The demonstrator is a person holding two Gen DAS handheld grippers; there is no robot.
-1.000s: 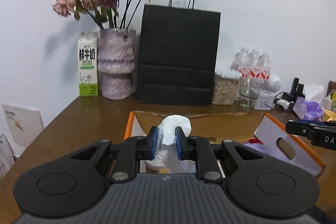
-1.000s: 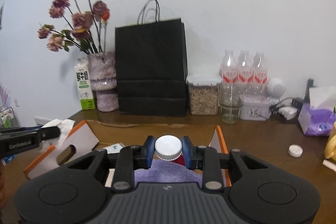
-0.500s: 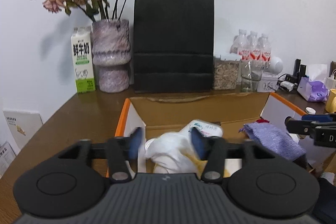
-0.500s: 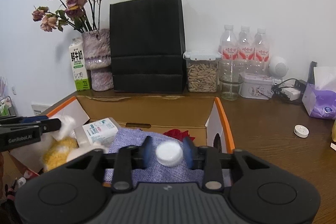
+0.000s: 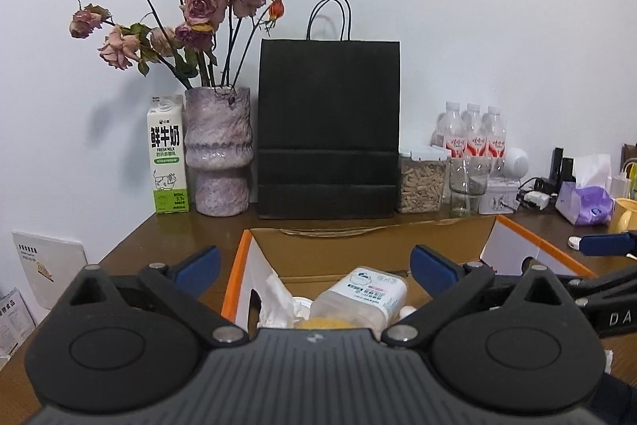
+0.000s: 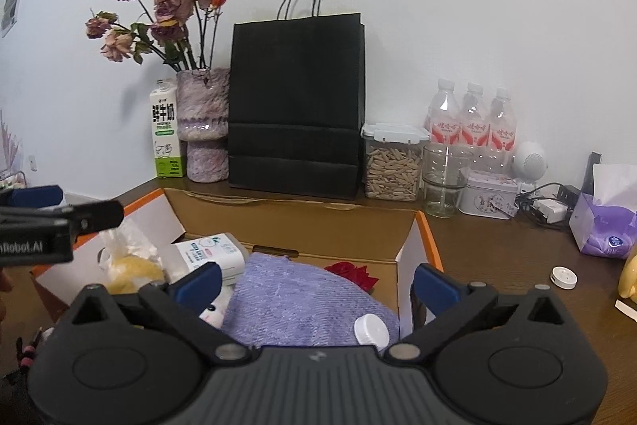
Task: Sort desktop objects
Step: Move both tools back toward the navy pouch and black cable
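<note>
White-capped bottle [image 6: 371, 330] on purple cloth [image 6: 302, 301], between spread right gripper [image 6: 314, 279] fingers.

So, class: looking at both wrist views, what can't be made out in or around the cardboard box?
- Left wrist view: box floor and yellow item, cut off by the left gripper body.
- Right wrist view: what lies under the purple cloth; the bottle below its white cap is hidden.
- Both views: label text on the white container, too small.
</note>
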